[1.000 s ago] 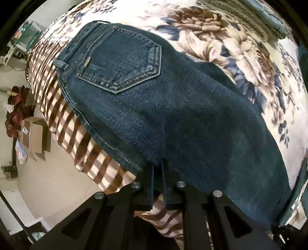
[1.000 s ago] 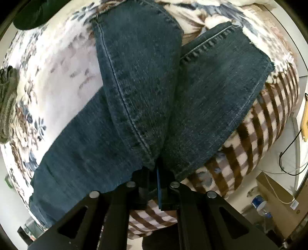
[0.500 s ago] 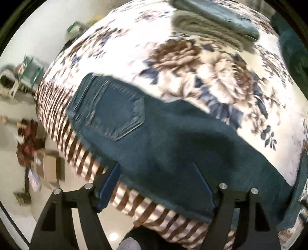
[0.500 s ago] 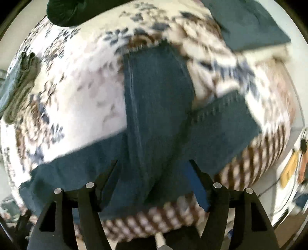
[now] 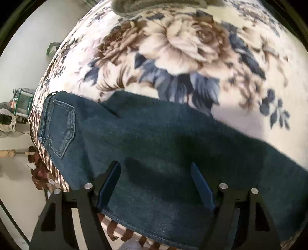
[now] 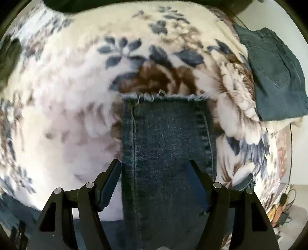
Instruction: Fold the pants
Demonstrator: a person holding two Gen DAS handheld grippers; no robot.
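Dark blue jeans (image 5: 154,134) lie across a floral blanket (image 5: 192,48) near the bed's edge, back pocket (image 5: 61,127) at the left. My left gripper (image 5: 154,164) hovers open just above the denim and grips nothing. In the right wrist view one pant leg (image 6: 165,146) runs away from me and ends in a frayed hem (image 6: 165,97). My right gripper (image 6: 153,162) points down over this leg. Its jaws are closing, one finger (image 6: 109,180) beside the leg on the blanket and the other over the far seam. The pads do not press the cloth.
A second folded pair of jeans (image 6: 275,77) lies at the bed's far right corner. An olive garment (image 5: 154,5) and a dark garment (image 6: 134,3) lie at the far side. The striped blanket edge (image 5: 40,150) drops to a floor with clutter (image 5: 11,115) and cables (image 6: 286,198).
Both grippers were shut on the jeans' near edge a second ago. They let go, opened wide and moved inward over the bed; the right one now hangs over the leg's hem.
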